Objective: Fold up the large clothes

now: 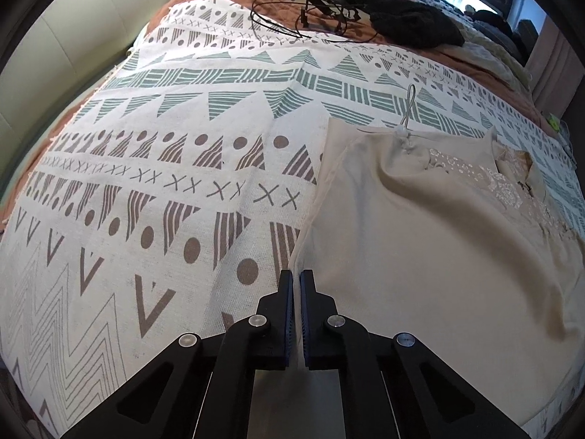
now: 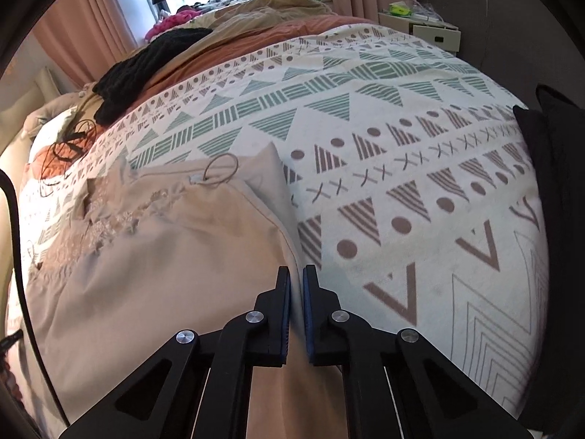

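A large beige garment with lace embroidery at its neck lies flat on the patterned bedspread. A wire hanger hook sticks out of its collar. My left gripper sits at the garment's left side edge, jaws closed with the fabric edge running in between the pads. In the right wrist view the same garment fills the lower left, with the hanger hook at its top. My right gripper is shut on the garment's right side edge, pointing steeply down at the bed.
A black knit garment and tangled black cables lie at the far side of the bed, with a pile of clothes under the window. A padded headboard is left, a white nightstand far right, and a dark cushion at the bed's right edge.
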The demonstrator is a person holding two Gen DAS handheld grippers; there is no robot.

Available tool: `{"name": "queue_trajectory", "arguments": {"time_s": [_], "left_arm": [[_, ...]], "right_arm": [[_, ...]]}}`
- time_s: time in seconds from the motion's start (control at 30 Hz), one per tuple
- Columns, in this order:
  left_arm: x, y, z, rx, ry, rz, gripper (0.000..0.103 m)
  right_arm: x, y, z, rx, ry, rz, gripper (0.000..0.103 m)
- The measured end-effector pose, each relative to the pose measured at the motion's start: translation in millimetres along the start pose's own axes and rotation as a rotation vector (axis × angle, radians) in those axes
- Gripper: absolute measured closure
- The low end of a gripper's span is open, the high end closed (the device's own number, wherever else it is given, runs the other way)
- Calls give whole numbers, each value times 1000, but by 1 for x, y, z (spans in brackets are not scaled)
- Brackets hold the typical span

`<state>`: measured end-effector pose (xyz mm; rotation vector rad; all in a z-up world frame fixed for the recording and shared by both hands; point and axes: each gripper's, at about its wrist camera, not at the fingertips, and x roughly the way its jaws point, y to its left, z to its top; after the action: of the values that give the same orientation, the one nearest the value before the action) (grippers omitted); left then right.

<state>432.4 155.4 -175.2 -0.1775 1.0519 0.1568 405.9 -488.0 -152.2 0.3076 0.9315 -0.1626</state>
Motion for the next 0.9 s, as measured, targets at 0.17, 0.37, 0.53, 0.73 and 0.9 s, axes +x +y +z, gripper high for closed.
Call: {"name": "queue_trajectory", "arguments": {"time_s": [0.17, 0.37, 0.53, 0.73, 0.9], "left_arm": [[10, -3, 11, -17, 6, 10, 99], [21, -4, 20, -45, 41, 13, 99], [4, 8, 19, -99, 28, -17, 83], [-26, 28, 1, -161, -20, -70, 47], [-40, 50, -26, -234, -17, -119, 47]], "right_arm": [[6, 1, 13, 18, -7, -35, 99], [12, -5, 26, 47, -33, -103, 103], [3, -11, 32, 90, -17, -104, 102], [-32, 20, 31, 10, -74, -51, 36], [-46, 67, 31, -42, -59, 35, 36]]}}
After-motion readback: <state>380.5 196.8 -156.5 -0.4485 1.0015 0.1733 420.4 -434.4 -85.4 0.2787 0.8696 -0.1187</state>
